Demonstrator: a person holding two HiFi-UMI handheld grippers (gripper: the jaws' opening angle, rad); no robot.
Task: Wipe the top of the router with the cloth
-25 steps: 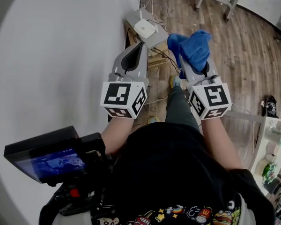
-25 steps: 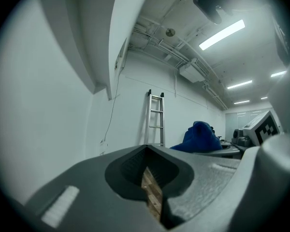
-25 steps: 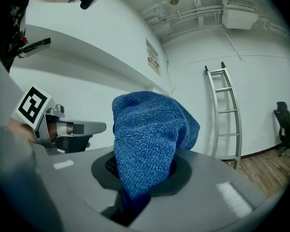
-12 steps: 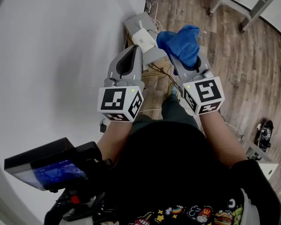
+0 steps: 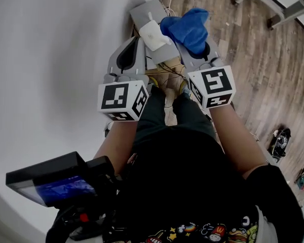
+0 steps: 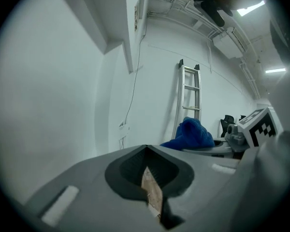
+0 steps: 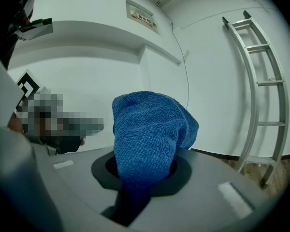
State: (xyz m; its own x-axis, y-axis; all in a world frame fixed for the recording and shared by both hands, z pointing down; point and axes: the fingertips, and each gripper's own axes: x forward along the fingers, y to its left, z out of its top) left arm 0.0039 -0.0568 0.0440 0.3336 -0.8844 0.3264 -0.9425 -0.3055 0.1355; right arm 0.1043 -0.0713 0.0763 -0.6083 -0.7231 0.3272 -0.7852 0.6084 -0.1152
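You are clamping the bunched blue terry cloth (image 7: 150, 129) in your right claw (image 7: 140, 187), holding it just beside the small white square router (image 5: 153, 34) for wiping; your left claw (image 6: 152, 197) is idling closed, empty.

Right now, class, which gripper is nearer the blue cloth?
Right. The right gripper has the blue cloth clamped between its jaws. The left gripper, shut and empty, sits apart, to the cloth's left.

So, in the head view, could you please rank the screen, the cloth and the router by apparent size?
1. Screen, largest, though it sits nearest the camera.
2. Cloth.
3. Router, smallest and farthest away.
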